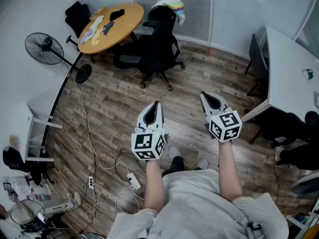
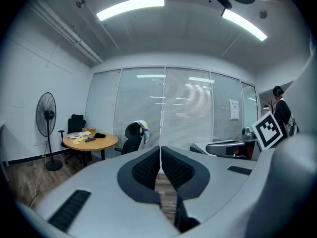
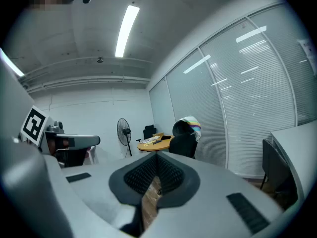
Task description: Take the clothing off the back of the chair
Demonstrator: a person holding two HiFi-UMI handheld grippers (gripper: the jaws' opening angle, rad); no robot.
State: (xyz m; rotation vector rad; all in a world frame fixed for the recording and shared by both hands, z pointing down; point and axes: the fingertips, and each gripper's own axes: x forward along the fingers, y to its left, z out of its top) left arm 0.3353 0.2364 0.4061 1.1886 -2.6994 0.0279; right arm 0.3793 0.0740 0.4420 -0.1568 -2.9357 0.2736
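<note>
Left gripper (image 1: pixel 156 103): fingers pressed together, nothing between them. Right gripper (image 1: pixel 203 94): fingers likewise together and empty. Both are held above the wood floor (image 1: pixel 112 108) and touch nothing. The clothing (image 1: pixel 170 5), apparently a striped multicoloured garment, hangs over the back of the black chair (image 1: pixel 159 46). It lies at 12 o'clock from the grippers, well apart from them.

Round table (image 1: pixel 132 16) and pedestal fan (image 1: pixel 45 49) stand on plank floor (image 1: pixel 114 98) near blinded windows (image 1: pixel 197 9).
</note>
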